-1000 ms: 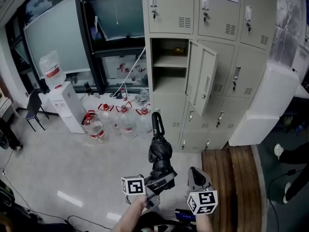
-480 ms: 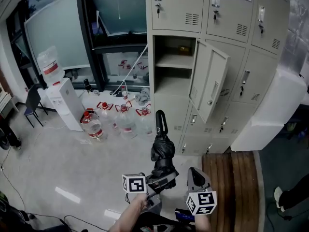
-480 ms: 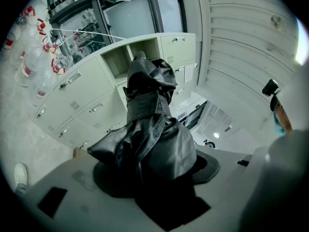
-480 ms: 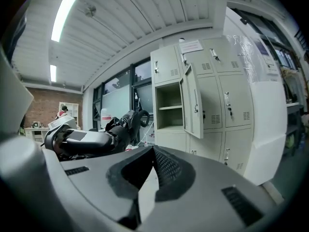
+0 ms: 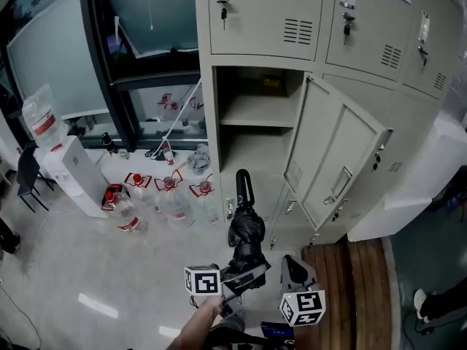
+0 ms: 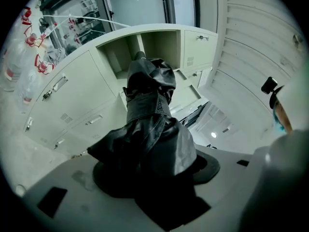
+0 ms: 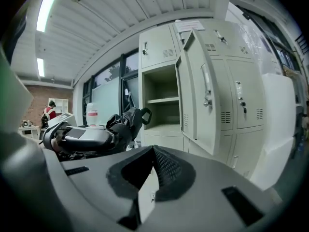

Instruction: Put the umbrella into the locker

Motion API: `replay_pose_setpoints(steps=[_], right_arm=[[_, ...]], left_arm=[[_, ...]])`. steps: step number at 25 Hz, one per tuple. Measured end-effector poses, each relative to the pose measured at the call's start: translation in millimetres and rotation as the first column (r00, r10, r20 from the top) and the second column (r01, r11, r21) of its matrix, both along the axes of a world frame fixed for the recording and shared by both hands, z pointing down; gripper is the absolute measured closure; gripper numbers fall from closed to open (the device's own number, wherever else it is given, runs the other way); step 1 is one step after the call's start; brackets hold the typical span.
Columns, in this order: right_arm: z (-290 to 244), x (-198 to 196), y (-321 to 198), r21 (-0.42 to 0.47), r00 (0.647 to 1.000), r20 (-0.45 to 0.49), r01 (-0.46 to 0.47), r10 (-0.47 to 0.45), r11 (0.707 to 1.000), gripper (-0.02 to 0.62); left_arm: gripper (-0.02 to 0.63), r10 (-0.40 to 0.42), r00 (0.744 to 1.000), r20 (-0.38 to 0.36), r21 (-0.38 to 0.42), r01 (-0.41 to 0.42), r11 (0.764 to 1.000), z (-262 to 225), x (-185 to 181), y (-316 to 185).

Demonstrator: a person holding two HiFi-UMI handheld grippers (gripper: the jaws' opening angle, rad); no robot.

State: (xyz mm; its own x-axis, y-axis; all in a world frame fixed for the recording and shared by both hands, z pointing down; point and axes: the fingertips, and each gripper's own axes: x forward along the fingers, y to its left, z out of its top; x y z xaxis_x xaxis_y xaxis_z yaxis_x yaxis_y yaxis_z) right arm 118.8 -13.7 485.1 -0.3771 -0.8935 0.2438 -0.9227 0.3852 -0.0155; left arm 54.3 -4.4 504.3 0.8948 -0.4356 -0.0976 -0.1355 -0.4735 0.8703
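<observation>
Closing in on the bank of lockers is what has changed over the last second: in the head view the open locker (image 5: 255, 122) now fills far more of the picture than it did, and its door (image 5: 337, 162), swung out to the right, sits much nearer and larger, so the person has stepped forward while the two tools keep the same place low in the frame. The left hand-held gripper (image 5: 243, 274) stays clamped on the lower end of the folded black umbrella (image 5: 246, 228), which stands roughly upright with its curved handle on top, pointing toward the lower part of the open compartment but well short of it. In the left gripper view the bunched fabric fills the space between the jaws, with the locker opening beyond the handle. The right hand-held gripper (image 5: 294, 270) hangs just beside the left one, its jaws drawn together on nothing, facing the door's inner side. Water bottles (image 5: 169, 195) stand on the floor left of the lockers, clear of the path. For the task this means the approach is nearly done and the door is already open; what remains, as I judge it, is to tip the umbrella forward and pass it in handle first without catching the door edge or the shelf.
</observation>
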Motion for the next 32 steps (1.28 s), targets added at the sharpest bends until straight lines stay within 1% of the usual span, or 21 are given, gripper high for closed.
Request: replay_pose_setpoints(steps=[3,6,9,12,18,24,32], right_arm=[[0,-16,-50,-0.011,1.0,-0.01,-0.001,0.001,1.0,0.595],[5,-28,-90,-0.021,1.0,-0.02,-0.005,0.005,1.0,0.595],[7,-33,-122,-0.021,0.999,-0.024,-0.027,0.027,0.999,0.595],[8,-36,-142,-0.018,0.999,-0.027,-0.047,0.046,0.999,0.595],[5,-35,-162,-0.02,0.997,-0.036,-0.069,0.068,0.997,0.595],[5,-35,-180,-0.019,0.997,-0.038,-0.072,0.071,0.997,0.595],[6,-36,-207,-0.005,0.998,-0.03,-0.047,0.047,0.999,0.595]], left_arm=[[0.332,0.027,1.0,0.014,-0.001,-0.027,1.0,1,-10,-50],[0.331,0.053,0.998,0.041,-0.005,-0.053,0.999,6,-18,-90],[0.331,0.071,0.997,0.029,-0.022,-0.071,0.997,11,-24,-120],[0.331,0.081,0.997,0.02,-0.034,-0.08,0.996,15,-30,-143],[0.331,0.101,0.995,-0.017,-0.074,-0.102,0.992,18,-27,-168],[0.331,0.117,0.993,-0.024,-0.072,-0.118,0.99,15,-22,-185],[0.331,0.127,0.992,-0.023,-0.07,-0.128,0.989,13,-14,-204]])
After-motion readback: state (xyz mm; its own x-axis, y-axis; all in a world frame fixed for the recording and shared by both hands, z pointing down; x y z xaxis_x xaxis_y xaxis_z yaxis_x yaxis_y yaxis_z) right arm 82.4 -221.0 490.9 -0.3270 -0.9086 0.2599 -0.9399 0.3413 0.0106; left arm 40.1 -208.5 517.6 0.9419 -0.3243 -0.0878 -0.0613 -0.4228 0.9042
